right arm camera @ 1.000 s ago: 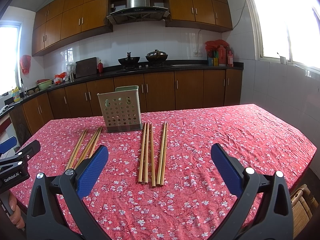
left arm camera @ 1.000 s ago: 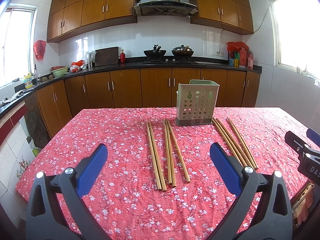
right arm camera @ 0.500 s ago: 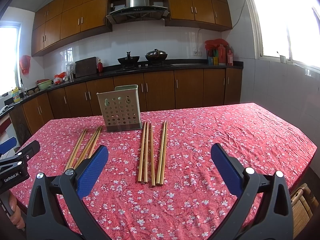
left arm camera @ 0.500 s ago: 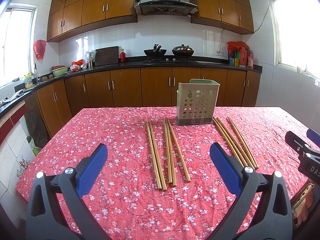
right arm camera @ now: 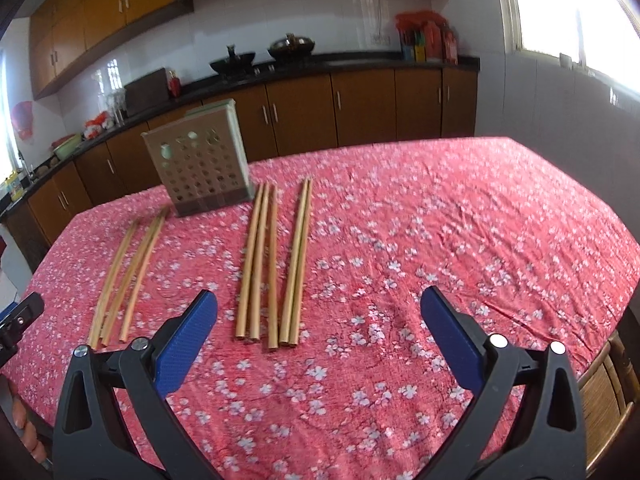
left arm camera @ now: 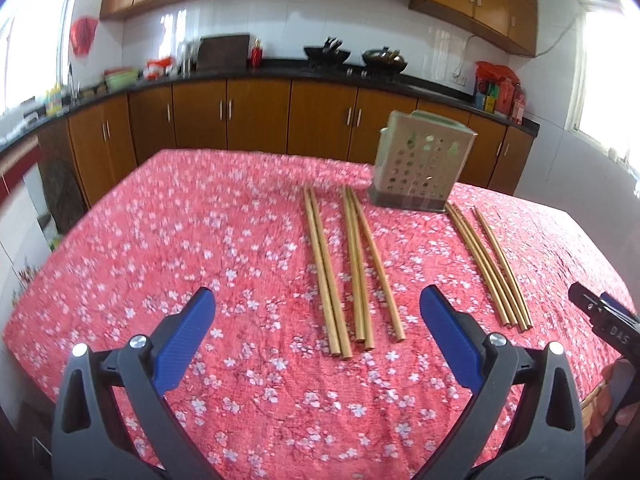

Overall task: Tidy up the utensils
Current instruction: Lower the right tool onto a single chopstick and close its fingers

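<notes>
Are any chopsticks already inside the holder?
No, the chopsticks all lie flat on the tablecloth in front of the holder, and none stick out of its top.

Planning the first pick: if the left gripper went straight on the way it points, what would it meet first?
Probably the near ends of the middle bunch of bamboo chopsticks on the red flowered tablecloth. The left gripper, jaws wide and empty, tilts down at them; depth is uncertain.
</notes>
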The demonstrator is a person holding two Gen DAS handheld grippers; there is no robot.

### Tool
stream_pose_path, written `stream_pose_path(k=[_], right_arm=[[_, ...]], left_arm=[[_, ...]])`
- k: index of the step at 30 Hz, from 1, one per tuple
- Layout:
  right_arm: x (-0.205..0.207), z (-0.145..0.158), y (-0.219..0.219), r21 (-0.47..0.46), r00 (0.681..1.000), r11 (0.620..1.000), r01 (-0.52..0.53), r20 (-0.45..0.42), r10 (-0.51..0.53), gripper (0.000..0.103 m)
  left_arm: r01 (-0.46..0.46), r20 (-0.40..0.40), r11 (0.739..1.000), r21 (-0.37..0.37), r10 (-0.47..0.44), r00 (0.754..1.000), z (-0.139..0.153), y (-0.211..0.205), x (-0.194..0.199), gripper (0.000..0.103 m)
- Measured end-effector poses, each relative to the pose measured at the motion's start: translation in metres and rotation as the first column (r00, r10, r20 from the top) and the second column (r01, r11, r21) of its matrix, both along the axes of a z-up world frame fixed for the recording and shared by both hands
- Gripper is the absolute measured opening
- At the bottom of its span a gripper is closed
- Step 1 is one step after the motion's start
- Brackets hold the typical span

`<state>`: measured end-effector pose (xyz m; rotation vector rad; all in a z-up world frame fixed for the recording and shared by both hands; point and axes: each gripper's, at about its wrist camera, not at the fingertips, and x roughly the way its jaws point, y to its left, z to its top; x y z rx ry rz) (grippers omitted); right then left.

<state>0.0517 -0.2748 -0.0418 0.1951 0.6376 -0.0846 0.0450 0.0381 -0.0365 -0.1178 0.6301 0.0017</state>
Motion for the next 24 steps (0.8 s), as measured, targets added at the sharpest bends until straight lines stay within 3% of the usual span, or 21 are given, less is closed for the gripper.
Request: stream_pose_path(k=[2, 4, 8, 13, 15, 20, 24], right_arm=[[0.014, -0.005, -0.006, 0.024, 0.999, 1.000, 0.003, -0.048, -0.002, 0.073], [0.028, -0.009, -0.010, 0.038, 0.996, 0.999, 0.009, -0.087, -0.006, 0.058], [0.055, -0.018, -0.012, 0.079, 0.988, 0.997, -0.005, -0.155, 0.017, 0.039], [0.074, -0.031, -0.006, 0.098, 0.977, 0.994, -0.046, -0.202, 0.065, 0.032], [0.081, -0.037, -0.003, 0.093, 0.971, 0.994, -0.058, -0.227, 0.077, 0.027], [0.085, -0.045, -0.002, 0.057, 0.966, 0.996, -0.065, -0.248, 0.077, 0.012], [0.087, -0.044, -0.006, 0.044, 0.967, 0.998, -0.051, -0.247, 0.060, 0.009]], left_arm=[[-0.024, -0.022, 1.000, -0.003, 0.024, 0.999, -0.004, 0.010, 0.008, 0.099], [-0.039, -0.032, 0.999, 0.004, 0.039, 0.999, -0.005, 0.016, 0.015, 0.099], [-0.059, -0.041, 0.997, 0.041, 0.061, 0.997, -0.006, 0.023, 0.025, 0.099], [-0.049, -0.073, 0.997, 0.056, 0.053, 0.996, -0.012, 0.025, 0.040, 0.092], [-0.038, -0.101, 0.998, 0.051, 0.043, 0.994, -0.016, 0.026, 0.045, 0.080], [-0.003, -0.159, 1.000, 0.007, 0.004, 0.987, -0.025, 0.025, 0.059, 0.062], [0.032, -0.207, 0.999, -0.009, -0.033, 0.978, -0.033, 0.020, 0.069, 0.046]])
